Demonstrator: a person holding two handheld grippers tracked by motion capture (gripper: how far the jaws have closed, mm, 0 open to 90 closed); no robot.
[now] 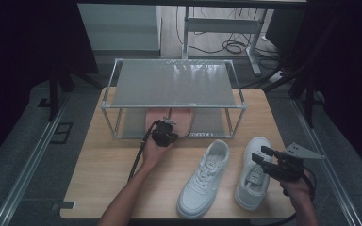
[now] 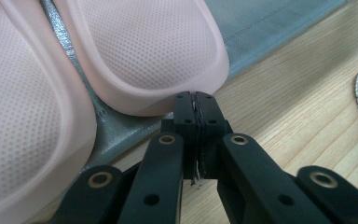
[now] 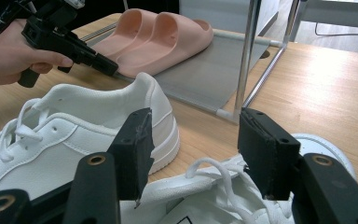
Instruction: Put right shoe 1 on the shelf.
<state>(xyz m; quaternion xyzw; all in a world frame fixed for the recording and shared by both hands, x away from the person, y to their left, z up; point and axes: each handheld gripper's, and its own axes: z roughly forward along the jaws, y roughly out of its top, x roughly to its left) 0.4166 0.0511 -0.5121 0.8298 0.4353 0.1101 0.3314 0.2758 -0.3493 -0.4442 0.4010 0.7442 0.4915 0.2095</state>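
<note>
A pair of pink slippers [image 1: 185, 120] lies on the lower shelf [image 2: 270, 23] of a metal-framed rack [image 1: 174, 84]. My left gripper [image 2: 196, 100] is shut, jaws pressed together with nothing between them, and its tips touch the heel rim of one pink slipper [image 2: 154, 51]. The other slipper [image 2: 18, 116] lies alongside. Two white sneakers stand on the wooden table [image 1: 103, 165]: one [image 1: 203, 181] at the middle front, one [image 1: 252, 176] to its right. My right gripper [image 3: 193, 140] is open, hovering just over the laces of the right sneaker [image 3: 205, 200].
The rack's thin metal post [image 3: 247, 56] stands near the right sneaker's toe. A person's hand holds the left gripper [image 3: 114, 70] at the rack's front. Beyond the table are a floor with cables and a desk frame [image 1: 226, 28].
</note>
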